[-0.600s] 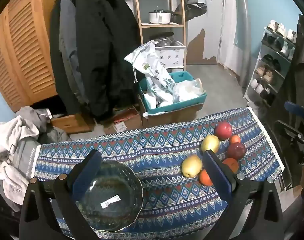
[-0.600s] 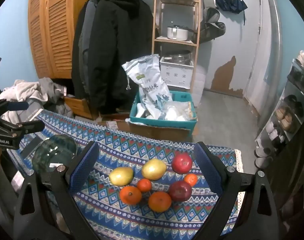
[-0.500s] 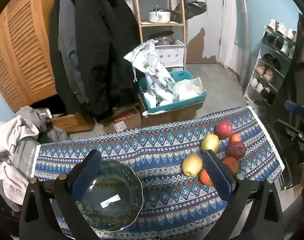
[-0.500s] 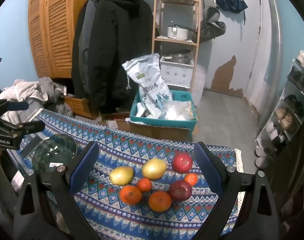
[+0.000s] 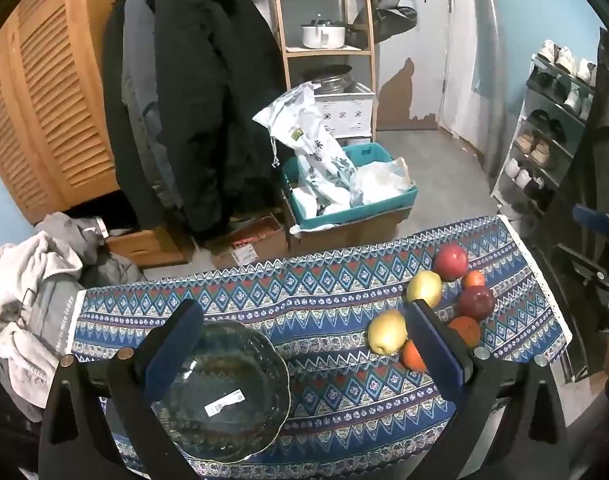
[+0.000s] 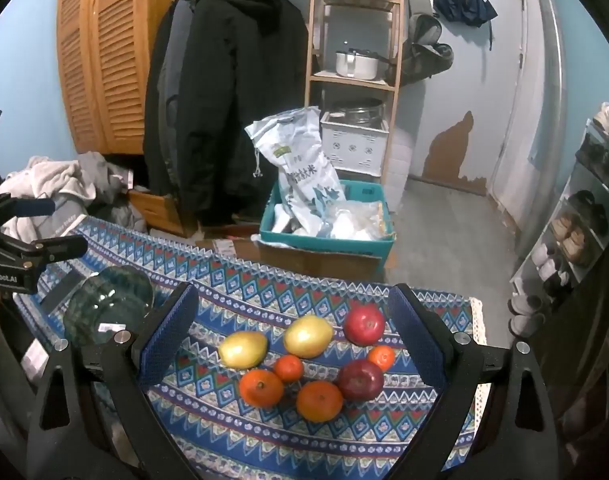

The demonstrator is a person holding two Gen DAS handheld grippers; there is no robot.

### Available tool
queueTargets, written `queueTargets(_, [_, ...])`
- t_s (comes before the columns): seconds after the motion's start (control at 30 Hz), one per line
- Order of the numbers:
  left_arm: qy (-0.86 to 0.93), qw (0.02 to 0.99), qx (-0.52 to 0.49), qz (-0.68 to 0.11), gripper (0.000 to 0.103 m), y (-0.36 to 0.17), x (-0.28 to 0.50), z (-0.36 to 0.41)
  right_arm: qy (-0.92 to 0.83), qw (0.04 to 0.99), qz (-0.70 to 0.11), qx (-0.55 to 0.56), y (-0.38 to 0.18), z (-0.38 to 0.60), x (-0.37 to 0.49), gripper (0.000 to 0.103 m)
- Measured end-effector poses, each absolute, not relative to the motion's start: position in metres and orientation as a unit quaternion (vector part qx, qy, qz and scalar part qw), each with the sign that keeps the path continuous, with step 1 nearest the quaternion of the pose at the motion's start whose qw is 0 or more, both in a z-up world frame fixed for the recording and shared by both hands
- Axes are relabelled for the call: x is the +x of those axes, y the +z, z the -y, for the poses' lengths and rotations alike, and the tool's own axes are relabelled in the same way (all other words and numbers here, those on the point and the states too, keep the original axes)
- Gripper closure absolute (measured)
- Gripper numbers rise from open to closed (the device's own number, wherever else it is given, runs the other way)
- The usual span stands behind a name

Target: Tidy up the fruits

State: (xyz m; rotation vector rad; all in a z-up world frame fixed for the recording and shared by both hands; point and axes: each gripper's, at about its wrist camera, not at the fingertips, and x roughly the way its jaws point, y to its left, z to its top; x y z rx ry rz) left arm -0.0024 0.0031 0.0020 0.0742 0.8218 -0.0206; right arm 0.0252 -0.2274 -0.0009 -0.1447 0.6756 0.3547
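While the room behind holds a dark coat [image 6: 224, 92] on a rail, a louvred wooden wardrobe [image 6: 100, 56] and a teal crate [image 6: 328, 236] stuffed with bags, the worktop [image 5: 324, 300] in front lies under a blue patterned cloth and carries everything for the job. On its left end, in the left wrist view, sits a clear glass bowl [image 5: 224, 392] with a white label inside, upright and with no fruit in it. The left tongs [image 5: 304, 344] hang above the cloth with jaws spread wide and nothing between the pads; one finger overlaps the bowl's rim in the picture, the other stands in front of the fruit pile, though whether either touches anything I cannot tell. The right tongs [image 6: 288, 344] are likewise wide open and hold nothing, framing the whole pile from above. The fruit lies clustered on the right end of the worktop, well apart from the bowl: two yellow apples [image 6: 243, 349] side by side, a red apple [image 6: 364, 325] beside them, a darker red apple [image 6: 360, 379] nearer the camera, two larger oranges [image 6: 261, 388] at the front, and two small tangerines [image 6: 288, 368] tucked between the bigger pieces. The pieces sit close together, several touching.
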Motion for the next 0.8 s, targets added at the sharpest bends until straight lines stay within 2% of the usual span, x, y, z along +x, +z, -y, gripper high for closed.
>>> queueTargets(0.8, [-0.018,0.917,0.033,-0.398,0.001,0.0027,-0.0045,-0.0017,0.172,0.924,-0.333,-0.072,-0.0064,0.2234,0.0225,0.009])
